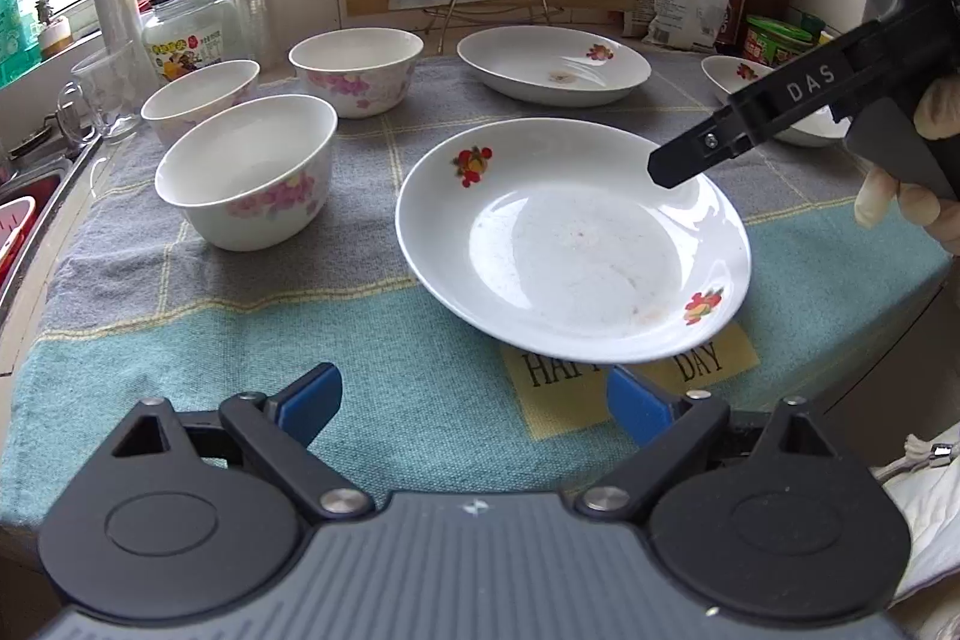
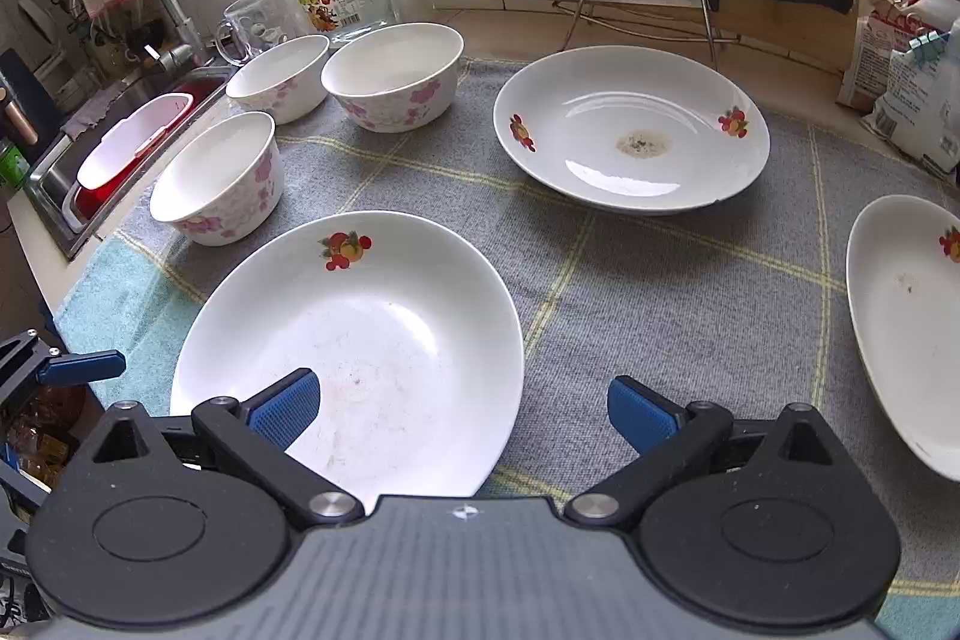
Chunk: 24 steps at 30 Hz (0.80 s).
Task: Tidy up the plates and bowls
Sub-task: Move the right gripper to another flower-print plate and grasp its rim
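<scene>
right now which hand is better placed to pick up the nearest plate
Right, probably. The right claw is open above the nearest plate, one pad over its basin. The left claw is open but short of its near rim.

Right wrist view: third plate (image 2: 906, 316), right of the right finger, cut by the frame edge; far half unseen. Near rim of the nearest plate (image 2: 354, 334) hidden under the gripper body, between the fingers. Sink (image 2: 57, 172), left of the left finger, partly cut off.

Left wrist view: small plate (image 1: 729, 71) beyond the right finger, mostly covered by the other gripper's arm. Cloth lettering (image 1: 624, 370) partly hidden beneath the nearest plate. Jar label (image 1: 180, 55) too small to read.
</scene>
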{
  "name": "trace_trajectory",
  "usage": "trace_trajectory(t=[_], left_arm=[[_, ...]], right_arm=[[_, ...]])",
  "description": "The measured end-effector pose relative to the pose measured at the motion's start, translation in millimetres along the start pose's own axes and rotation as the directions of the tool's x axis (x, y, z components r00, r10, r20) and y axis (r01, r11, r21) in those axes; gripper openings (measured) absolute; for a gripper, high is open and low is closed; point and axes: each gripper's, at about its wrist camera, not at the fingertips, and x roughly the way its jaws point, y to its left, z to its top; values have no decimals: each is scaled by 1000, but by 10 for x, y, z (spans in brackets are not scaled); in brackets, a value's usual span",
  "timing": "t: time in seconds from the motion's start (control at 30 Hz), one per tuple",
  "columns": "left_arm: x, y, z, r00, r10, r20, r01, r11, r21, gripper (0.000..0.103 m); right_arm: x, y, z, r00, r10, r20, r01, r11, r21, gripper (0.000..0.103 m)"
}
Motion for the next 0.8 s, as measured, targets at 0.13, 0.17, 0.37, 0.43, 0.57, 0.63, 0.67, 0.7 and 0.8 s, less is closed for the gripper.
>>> trace_trajectory(t=[0.13, 0.17, 0.37, 0.43, 0.57, 0.63, 0.67, 0.7, 0.8], left_arm=[[129, -59, -28, 999, -50, 1, 50, 997, 67, 95], [162, -75, -28, 998, -61, 2, 61, 995, 83, 95], [304, -97, 21, 993, -120, 20, 117, 984, 131, 96], [350, -93, 40, 991, -130, 25, 126, 982, 139, 100], [392, -99, 42, 987, -157, 44, 148, 975, 168, 103], [398, -84, 31, 983, -174, 55, 161, 970, 183, 103], [398, -81, 31, 982, -178, 57, 165, 969, 186, 103], [399, -82, 34, 982, -181, 56, 167, 968, 189, 103], [403, -78, 31, 980, -188, 61, 173, 965, 195, 103]], right_arm=[[28, 57, -53, 1000, -5, -21, 5, 1000, 19, 103], [33, 66, -67, 1000, -5, -25, 6, 1000, 24, 103], [42, 108, -138, 999, -20, -38, 22, 999, 49, 103], [46, 117, -163, 999, -19, -46, 21, 998, 52, 103], [71, 121, -204, 998, -14, -56, 18, 998, 65, 103], [89, 128, -207, 998, -5, -58, 9, 997, 75, 103], [99, 130, -208, 998, 3, -57, 2, 997, 80, 103], [112, 135, -204, 998, 9, -57, -4, 996, 85, 103], [167, 141, -181, 998, 34, -56, -28, 994, 105, 103]])
